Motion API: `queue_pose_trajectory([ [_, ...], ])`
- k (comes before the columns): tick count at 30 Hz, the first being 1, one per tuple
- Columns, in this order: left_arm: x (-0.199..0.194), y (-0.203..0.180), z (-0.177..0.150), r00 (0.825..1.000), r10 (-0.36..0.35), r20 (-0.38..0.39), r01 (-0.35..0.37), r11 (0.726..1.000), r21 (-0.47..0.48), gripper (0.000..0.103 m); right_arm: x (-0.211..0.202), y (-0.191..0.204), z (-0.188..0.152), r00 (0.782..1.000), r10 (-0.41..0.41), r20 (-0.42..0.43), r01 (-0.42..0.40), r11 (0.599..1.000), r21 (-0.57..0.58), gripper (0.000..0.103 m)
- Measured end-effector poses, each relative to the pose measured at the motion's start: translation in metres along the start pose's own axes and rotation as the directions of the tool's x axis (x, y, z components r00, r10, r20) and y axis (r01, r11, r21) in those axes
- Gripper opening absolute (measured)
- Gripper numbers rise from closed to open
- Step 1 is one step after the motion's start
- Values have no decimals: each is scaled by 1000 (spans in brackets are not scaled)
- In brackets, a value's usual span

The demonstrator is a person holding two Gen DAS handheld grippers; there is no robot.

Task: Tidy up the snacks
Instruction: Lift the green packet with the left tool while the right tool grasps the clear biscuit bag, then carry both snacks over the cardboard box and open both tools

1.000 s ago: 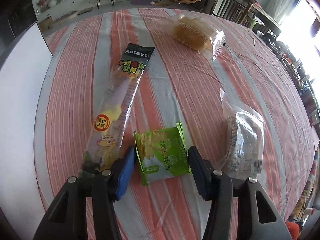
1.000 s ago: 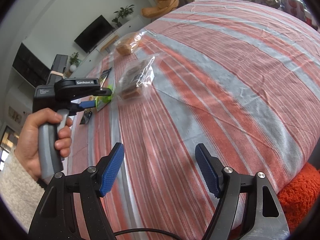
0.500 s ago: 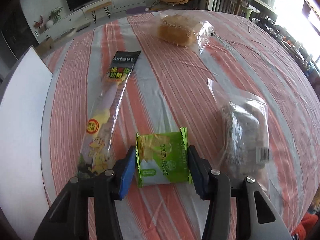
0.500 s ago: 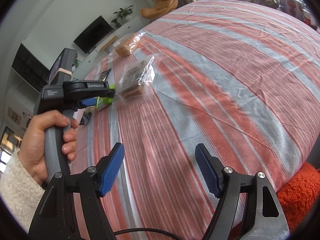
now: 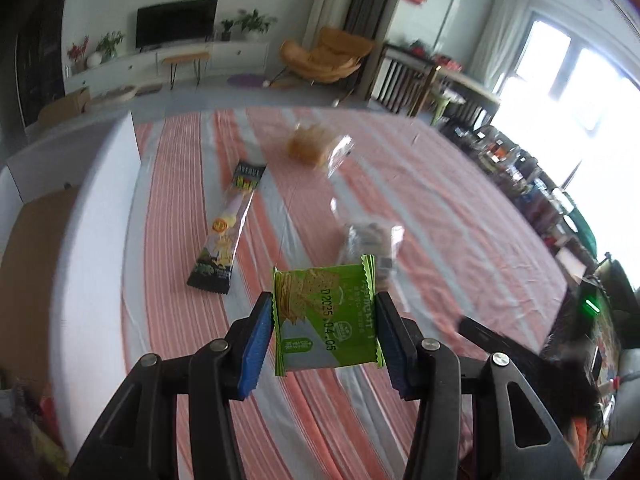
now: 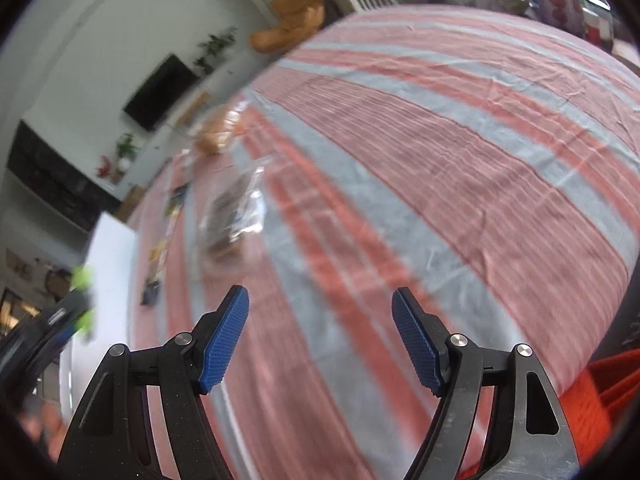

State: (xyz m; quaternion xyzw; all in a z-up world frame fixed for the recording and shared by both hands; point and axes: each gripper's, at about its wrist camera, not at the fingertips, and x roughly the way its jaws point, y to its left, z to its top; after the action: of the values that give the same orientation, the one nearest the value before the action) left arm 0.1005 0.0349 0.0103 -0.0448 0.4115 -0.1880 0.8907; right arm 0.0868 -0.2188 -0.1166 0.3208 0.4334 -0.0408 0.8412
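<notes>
Left tool around green cracker packet

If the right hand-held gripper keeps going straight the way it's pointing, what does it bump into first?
Probably just the striped tablecloth. The right hand-held gripper is open and empty, angled down at bare cloth. The clear-wrapped snack sits farther off to its left, though blur makes depth hard to judge.

Right gripper: blue-padded jaws spread wide, nothing between them, above striped tablecloth. Clear bag of dark snack, blurred, lying ahead. Bread bag farther off. Green packet at left edge, blurred.
</notes>
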Motion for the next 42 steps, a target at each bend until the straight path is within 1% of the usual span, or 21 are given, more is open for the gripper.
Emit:
queue_pose_trajectory([
  [4, -36, -2, -5, 998, -13, 65, 12, 1000, 17, 49, 34, 31, 31, 997, 30, -69, -28, 999, 30, 78],
  [6, -52, 1, -6, 996, -26, 85, 25, 1000, 19, 49, 59, 62, 40, 994, 4, -111, -5, 1000, -12, 83],
  [7, -59, 4, -9, 995, -32, 93, 30, 999, 17, 49, 75, 77, 43, 990, -23, -139, 17, 999, -44, 83],
  [8, -63, 6, -8, 995, -34, 99, 32, 999, 18, 49, 90, 95, 45, 986, -76, -145, 62, 993, -98, 88],
  [9, -69, 8, -10, 994, -34, 106, 32, 999, 23, 49, 100, 115, 45, 983, -143, -118, 122, 977, -176, 89],
  [11, -76, 12, -12, 993, -17, 118, 14, 999, 30, 49, 126, 146, 40, 955, -282, -89, 238, 912, -334, 93],
  [12, -83, 18, -12, 992, -5, 123, 1, 1000, 30, 49, 136, 155, 35, 929, -365, -63, 312, 862, -399, 94],
  [14, -98, 31, -14, 991, 9, 132, -10, 1000, 13, 49, 136, 154, 34, 935, -353, -43, 312, 872, -376, 94],
  [16, -110, 46, -16, 988, 29, 152, -28, 1000, -7, 49, 131, 149, 32, 932, -362, -36, 320, 862, -392, 91],
  [17, -115, 51, -17, 987, 38, 159, -37, 999, -12, 49, 126, 146, 29, 936, -351, -23, 311, 857, -410, 83],
  [18, -124, 60, -18, 984, 57, 170, -55, 998, -20, 49, 118, 142, 27, 941, -339, -8, 304, 854, -422, 65],
  [19, -129, 69, -18, 982, 70, 174, -66, 997, -26, 49, 112, 136, 26, 944, -330, -14, 293, 857, -424, 60],
  [22, -139, 86, -18, 979, 107, 173, -102, 994, -39, 49, 93, 113, 26, 968, -241, -65, 201, 907, -370, 56],
  [24, -145, 100, -20, 974, 147, 173, -140, 989, -53, 49, 76, 91, 28, 990, -84, -114, 53, 967, -250, 55],
  [26, -147, 113, -23, 968, 179, 174, -168, 983, -78, 49, 62, 87, 25, 991, 32, -128, -53, 985, -164, 55],
  [28, -146, 130, -25, 966, 206, 159, -188, 975, -122, 49, 43, 91, 18, 980, 145, -133, -160, 981, -113, 55],
  [30, -146, 150, -27, 964, 223, 145, -197, 965, -174, 49, 22, 115, 11, 960, 247, -131, -263, 958, -117, 55],
  [32, -148, 166, -29, 958, 253, 136, -223, 954, -201, 49, 4, 145, 4, 927, 343, -150, -362, 924, -123, 55],
  [36, -157, 200, -34, 938, 327, 117, -291, 924, -250, 49, -32, 236, -21, 827, 511, -234, -555, 808, -196, 55],
  [40, -165, 231, -48, 914, 398, 85, -356, 884, -303, 50, -43, 330, -64, 759, 546, -355, -646, 698, -307, 55],
  [42, -166, 242, -56, 897, 437, 64, -397, 861, -319, 50, -36, 367, -90, 756, 519, -398, -649, 671, -358, 56],
])
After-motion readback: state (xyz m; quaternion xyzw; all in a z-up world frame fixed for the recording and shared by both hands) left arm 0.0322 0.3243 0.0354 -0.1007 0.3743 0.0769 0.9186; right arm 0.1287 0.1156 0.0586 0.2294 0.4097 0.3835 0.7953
